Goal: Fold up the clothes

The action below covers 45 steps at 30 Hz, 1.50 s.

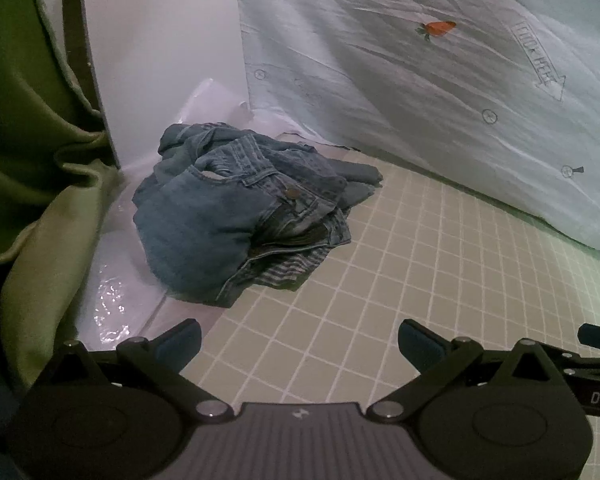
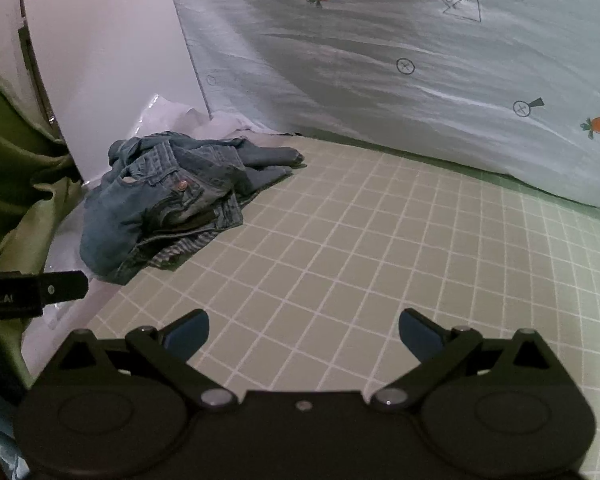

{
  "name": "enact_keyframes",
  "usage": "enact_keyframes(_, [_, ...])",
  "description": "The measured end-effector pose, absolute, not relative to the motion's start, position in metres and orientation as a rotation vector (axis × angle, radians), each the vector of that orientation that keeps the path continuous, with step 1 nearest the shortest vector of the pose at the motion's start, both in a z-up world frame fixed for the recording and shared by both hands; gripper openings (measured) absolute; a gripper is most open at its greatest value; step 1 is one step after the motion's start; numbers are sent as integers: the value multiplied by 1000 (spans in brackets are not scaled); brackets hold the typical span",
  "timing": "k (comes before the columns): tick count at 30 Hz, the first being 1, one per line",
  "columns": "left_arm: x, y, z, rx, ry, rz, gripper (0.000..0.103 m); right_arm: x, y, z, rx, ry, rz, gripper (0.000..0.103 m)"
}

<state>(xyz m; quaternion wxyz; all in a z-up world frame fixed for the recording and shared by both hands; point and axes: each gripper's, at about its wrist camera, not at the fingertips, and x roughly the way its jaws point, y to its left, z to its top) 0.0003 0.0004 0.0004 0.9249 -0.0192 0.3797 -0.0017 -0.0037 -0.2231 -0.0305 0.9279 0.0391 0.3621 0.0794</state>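
Observation:
A crumpled pair of blue jeans (image 1: pixel 236 208) lies in a heap at the far left of a green gridded mat (image 1: pixel 420 280), partly on a clear plastic sheet. A striped cloth pokes out under its near edge. My left gripper (image 1: pixel 300 344) stands open, well short of the heap, nothing between its fingers. In the right wrist view the same jeans (image 2: pixel 168 200) lie up and to the left, and my right gripper (image 2: pixel 304 336) is open over the bare mat (image 2: pixel 380 260). The left gripper's body shows at that view's left edge.
A pale blue sheet printed with carrots (image 1: pixel 440 80) hangs along the back of the mat. A white panel (image 1: pixel 160 48) stands behind the jeans. Green fabric (image 1: pixel 32 140) drapes at the left. Glossy plastic (image 1: pixel 112 300) covers the surface left of the mat.

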Motion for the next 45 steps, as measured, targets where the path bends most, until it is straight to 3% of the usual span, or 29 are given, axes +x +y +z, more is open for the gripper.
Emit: enact_keyframes(45, [-10,0,-6,-33,792,-11,103,-15,-227,-34,79,755,144,102])
